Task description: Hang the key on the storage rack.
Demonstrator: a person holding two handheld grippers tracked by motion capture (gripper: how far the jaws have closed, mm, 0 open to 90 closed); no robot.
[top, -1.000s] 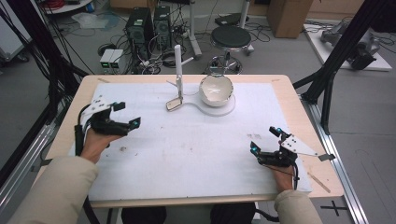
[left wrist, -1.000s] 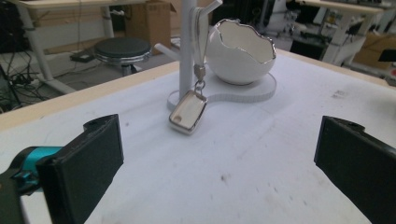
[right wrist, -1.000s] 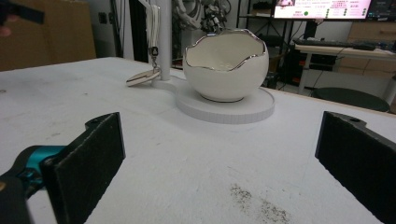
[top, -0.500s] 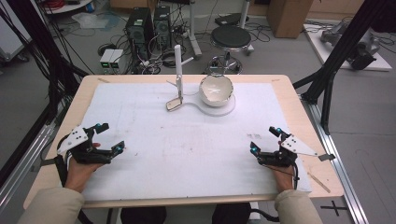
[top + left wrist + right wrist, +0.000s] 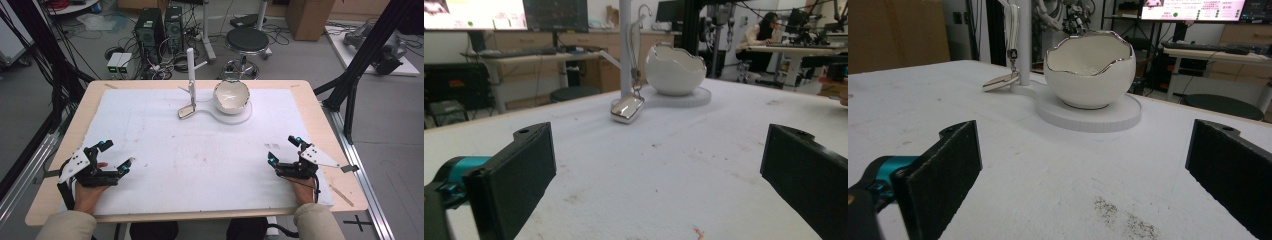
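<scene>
A white eggshell-shaped bowl (image 5: 231, 95) with a silver rim stands on a round white base (image 5: 246, 116) at the far middle of the table. Beside it rises a white post (image 5: 190, 65). A small silver pendant (image 5: 186, 111) hangs from the post and rests on the mat. My left gripper (image 5: 116, 155) sits low at the near left, open and holding nothing. At the near right, my right gripper (image 5: 283, 149) is open too. The left gripper view has the pendant (image 5: 627, 108) and bowl (image 5: 674, 70) far ahead between the jaws. The right gripper view faces the bowl (image 5: 1089, 75) and pendant (image 5: 999, 81).
A white mat (image 5: 200, 160) with faint stains covers most of the wooden table (image 5: 50, 200). Black frame posts (image 5: 350, 95) stand at the table's right and left sides. A stool (image 5: 247, 40) and computer towers (image 5: 160, 25) are on the floor beyond the far edge.
My left gripper has drawn back from the middle left of the mat toward the near left edge and lowered. The right gripper has stayed put.
</scene>
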